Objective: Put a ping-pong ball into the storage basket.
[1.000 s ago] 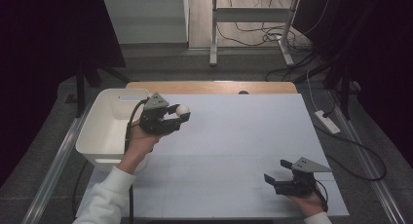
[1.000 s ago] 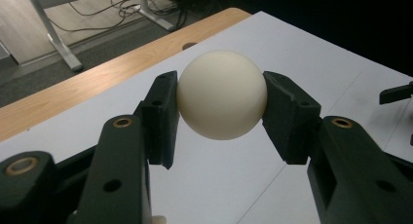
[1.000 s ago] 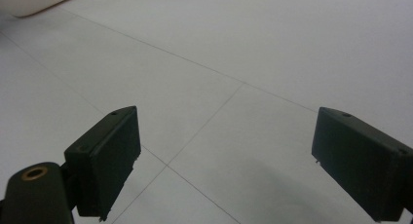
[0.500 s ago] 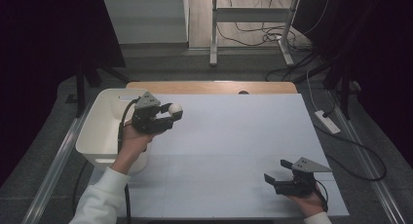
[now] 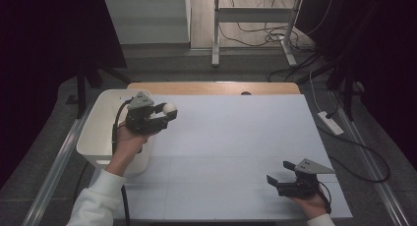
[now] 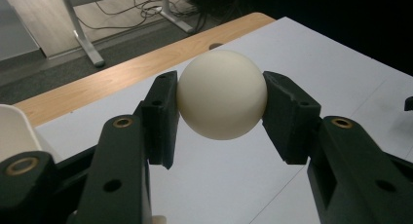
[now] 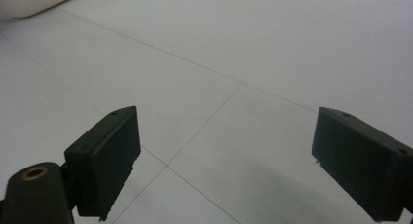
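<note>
Two pads only on the white ball [image 6: 222,94], one on each flank, left claw [image 5: 166,111] clamped about its widest part and holding it up off the bench [image 5: 236,137], just right of the white tub [image 5: 93,137] at the left edge. Smooth, round and hard by the look of it, so likely to squirt out forward or upward if squeezed harder or tilted sharply. Once loose over the flat bench top, bound to bounce and roll, perhaps off the far edge toward the wooden strip [image 5: 211,87] or off the right side to the floor. Released too early, short of the tub's rim, likewise a bounce off the wall rather than a drop inside. Released from too high above the tub, possibly a rebound straight back out. Cable [image 5: 117,123] looping from the left claw close over the tub rim: a snag there could jerk the hand mid-carry. Right claw [image 5: 278,173] resting low at the near right corner of the bench, jaws spread wide with nothing between them, well apart from the ball and too far off to catch a runaway. Safest judged course: steady grip, low release inside the tub walls.
</note>
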Demonstrator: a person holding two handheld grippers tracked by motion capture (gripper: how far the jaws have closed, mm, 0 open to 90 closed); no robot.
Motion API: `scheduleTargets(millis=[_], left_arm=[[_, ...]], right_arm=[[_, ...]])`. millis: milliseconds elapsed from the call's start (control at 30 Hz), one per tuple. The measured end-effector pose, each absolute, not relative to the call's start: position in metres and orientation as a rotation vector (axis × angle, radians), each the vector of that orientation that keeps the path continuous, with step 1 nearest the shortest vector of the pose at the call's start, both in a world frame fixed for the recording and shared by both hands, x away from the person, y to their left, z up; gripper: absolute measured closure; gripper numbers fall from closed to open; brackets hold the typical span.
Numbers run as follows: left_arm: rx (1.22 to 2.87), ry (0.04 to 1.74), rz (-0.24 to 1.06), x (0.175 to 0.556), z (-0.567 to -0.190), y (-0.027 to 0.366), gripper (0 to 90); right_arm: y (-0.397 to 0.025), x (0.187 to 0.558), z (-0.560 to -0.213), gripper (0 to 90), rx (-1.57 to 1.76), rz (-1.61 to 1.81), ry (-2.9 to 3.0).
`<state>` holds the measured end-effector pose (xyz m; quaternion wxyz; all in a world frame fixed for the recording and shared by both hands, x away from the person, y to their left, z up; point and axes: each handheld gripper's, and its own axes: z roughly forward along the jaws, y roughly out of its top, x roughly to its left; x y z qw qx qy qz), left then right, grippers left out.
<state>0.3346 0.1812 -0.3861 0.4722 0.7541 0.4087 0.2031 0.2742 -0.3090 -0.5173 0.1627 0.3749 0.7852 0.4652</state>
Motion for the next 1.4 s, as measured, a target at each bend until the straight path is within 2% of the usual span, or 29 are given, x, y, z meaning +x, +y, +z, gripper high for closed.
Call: scheduleTargets(millis=[1400], left_arm=[[1.77, 1.205, 0.565, 0.34, -0.389, 0.249, 50.8]], right_arm=[[-0.309, 0.275, -0.518, 10.5, 1.072, 1.325, 2.241]])
